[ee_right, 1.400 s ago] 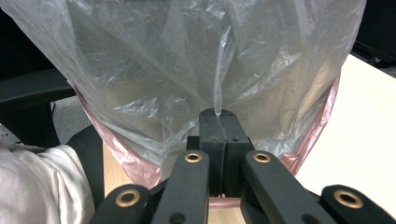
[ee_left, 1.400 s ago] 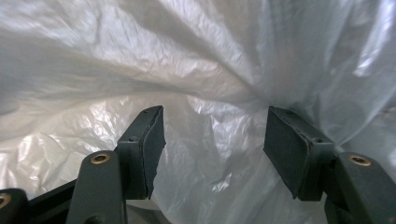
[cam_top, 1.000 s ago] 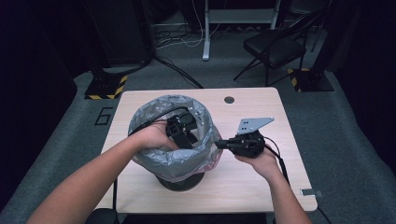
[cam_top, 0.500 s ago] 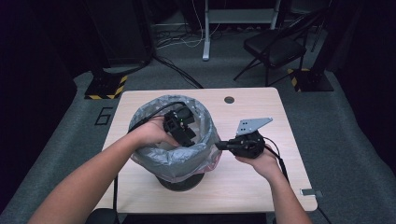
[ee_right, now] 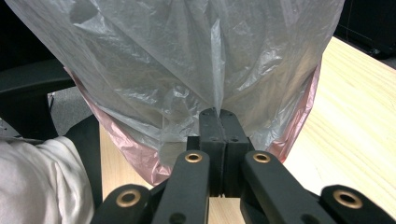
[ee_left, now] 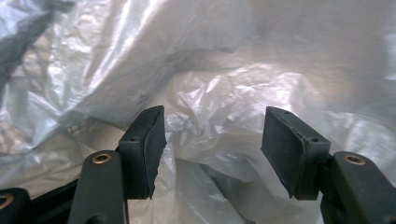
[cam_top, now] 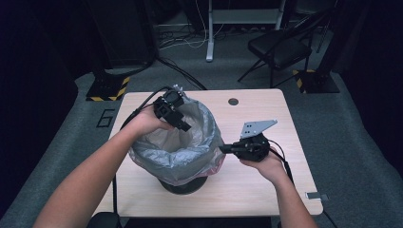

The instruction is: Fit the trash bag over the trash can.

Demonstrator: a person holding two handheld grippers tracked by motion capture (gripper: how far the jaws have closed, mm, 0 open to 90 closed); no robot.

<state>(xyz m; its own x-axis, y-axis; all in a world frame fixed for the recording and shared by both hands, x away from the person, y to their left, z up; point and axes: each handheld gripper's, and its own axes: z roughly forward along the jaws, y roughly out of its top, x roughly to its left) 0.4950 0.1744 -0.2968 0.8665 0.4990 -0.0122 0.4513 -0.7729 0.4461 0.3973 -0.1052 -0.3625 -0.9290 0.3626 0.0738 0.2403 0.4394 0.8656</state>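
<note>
We hold a gripper in each hand over a pale wooden table (cam_top: 266, 199), and the work between them is a clear plastic bag (cam_top: 190, 147) lining a dark round bin (cam_top: 183, 185) that stands near the middle of the table, a little toward its left edge and closer to our side than the far edge. The bag is thin, glossy and heavily crinkled, silvery grey where light catches its folds, and it puffs out wider than the bin so that only the bin's base shows beneath it. Under its lower right skirt a pinkish second layer (ee_right: 126, 140) peeks out. Our right gripper (cam_top: 227, 148) comes in level from the right side of the bag; its jaws are pressed together on a pinched fold of the bag's outer wall, and in the right gripper view the film fans upward from that pinch in a sharp crease. Our left gripper (cam_top: 184, 127) sits at the far left rim of the bag's mouth, pointing down into it. Its jaws stand apart, with loose film (ee_left: 219, 140) bunched behind and between them but neither pad pressing on it. The mouth of the bag is open and roughly round, its rim slumped lower on our side.
</note>
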